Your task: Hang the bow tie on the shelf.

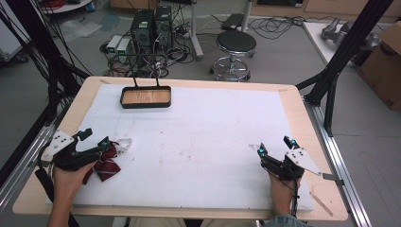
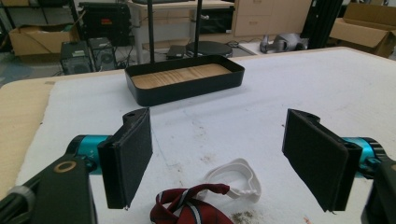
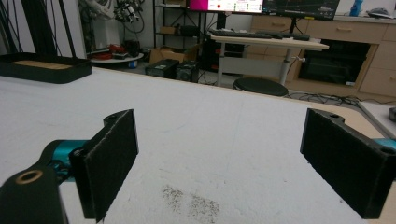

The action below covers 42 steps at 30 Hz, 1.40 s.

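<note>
A person stands at a desk (image 1: 198,189) covered with a white pad. The left hand-held gripper (image 2: 219,156) has its jaws spread wide, holding nothing. Just beneath and between those jaws lies a dark red striped necktie (image 2: 187,210), crumpled on the pad, with its white neck loop (image 2: 236,179) just ahead of it. Further ahead of this gripper sits a black tray (image 2: 184,84) with a wooden floor. The right hand-held gripper (image 3: 219,158), well apart from the left one, also stands wide, with bare pad between its jaws.
</note>
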Tool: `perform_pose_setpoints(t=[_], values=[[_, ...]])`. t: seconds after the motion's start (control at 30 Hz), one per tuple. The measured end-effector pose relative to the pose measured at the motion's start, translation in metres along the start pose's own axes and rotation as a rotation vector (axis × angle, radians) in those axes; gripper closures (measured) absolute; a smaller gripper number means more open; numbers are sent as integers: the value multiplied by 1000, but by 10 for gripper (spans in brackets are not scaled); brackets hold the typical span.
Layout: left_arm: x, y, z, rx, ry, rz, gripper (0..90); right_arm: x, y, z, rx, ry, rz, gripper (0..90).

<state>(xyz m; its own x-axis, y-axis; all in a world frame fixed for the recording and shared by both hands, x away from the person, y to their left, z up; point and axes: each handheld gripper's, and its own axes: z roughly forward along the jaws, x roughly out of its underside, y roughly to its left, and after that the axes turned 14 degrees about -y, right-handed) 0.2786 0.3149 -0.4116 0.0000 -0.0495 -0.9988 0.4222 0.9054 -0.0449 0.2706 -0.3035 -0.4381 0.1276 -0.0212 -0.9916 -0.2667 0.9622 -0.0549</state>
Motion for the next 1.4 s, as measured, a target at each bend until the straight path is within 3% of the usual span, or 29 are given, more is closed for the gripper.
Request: perform_pose_setpoints(t=[0.9,1.1,1.2,1.4], values=[[-4,5,-9,1,2,3,250,0,1,1,-8,5,-4,104],[-2,14,-14,-5,60,19,254,0,1,2,-6,8,-2,104],[2,21,-18,-13,112,36,270,1,1,2,-10,16,-3,104],[12,33,-22,-34,219,32,292,1,1,2,-12,16,0,104]])
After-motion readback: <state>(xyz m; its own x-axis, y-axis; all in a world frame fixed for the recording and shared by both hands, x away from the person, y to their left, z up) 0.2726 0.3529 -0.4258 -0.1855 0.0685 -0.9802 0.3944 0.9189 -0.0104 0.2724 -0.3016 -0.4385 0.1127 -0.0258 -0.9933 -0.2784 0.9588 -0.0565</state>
